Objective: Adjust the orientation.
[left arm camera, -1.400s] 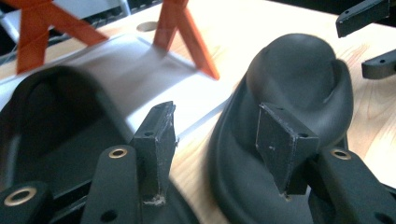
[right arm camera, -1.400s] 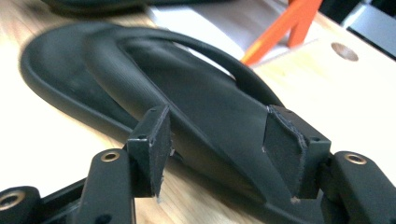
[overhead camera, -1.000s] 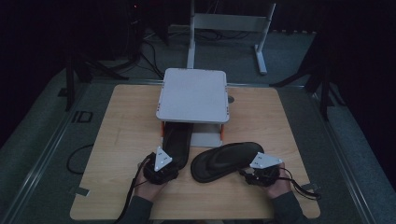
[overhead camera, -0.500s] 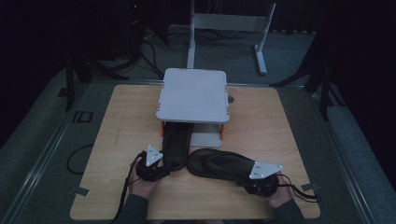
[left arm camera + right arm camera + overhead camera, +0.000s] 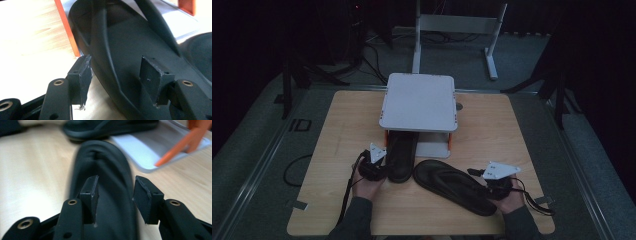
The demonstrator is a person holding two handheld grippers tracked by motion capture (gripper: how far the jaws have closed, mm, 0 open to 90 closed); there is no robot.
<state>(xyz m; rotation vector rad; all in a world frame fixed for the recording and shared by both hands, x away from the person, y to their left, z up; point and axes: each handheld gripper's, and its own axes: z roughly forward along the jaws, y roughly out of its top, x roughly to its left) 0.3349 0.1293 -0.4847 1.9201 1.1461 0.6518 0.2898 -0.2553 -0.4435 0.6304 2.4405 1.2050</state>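
1. Straddling the heel-side edge of the left sandal (image 5: 401, 155), the left gripper (image 5: 381, 164) sits near the tabletop's (image 5: 342, 130) near-left part. Its jaws stand apart, one outside the rim and one over the footbed, w/ no pad pressing: prob. lined up to nudge or grip it.
2. Left sandal's toe is tucked under the white rack (image 5: 418, 102), heel poking out twd the near edge. Looks about halfway stowed on the lower tier, betw. the orange posts.
3. Right sandal (image 5: 452, 185) lies diagonally by the near edge, right of centre, close beside the other sandal's heel, not yet at the rack.
4. Right gripper (image 5: 478, 176) is at its heel end. Jaws have just been opening and hang apart over the footbed w/o clamping it.
5. Surface is pale wood and bare otherwise. Room is dark, w/ grey floor (image 5: 257, 145), loose cables and a white stand (image 5: 452, 25) past the far edge.
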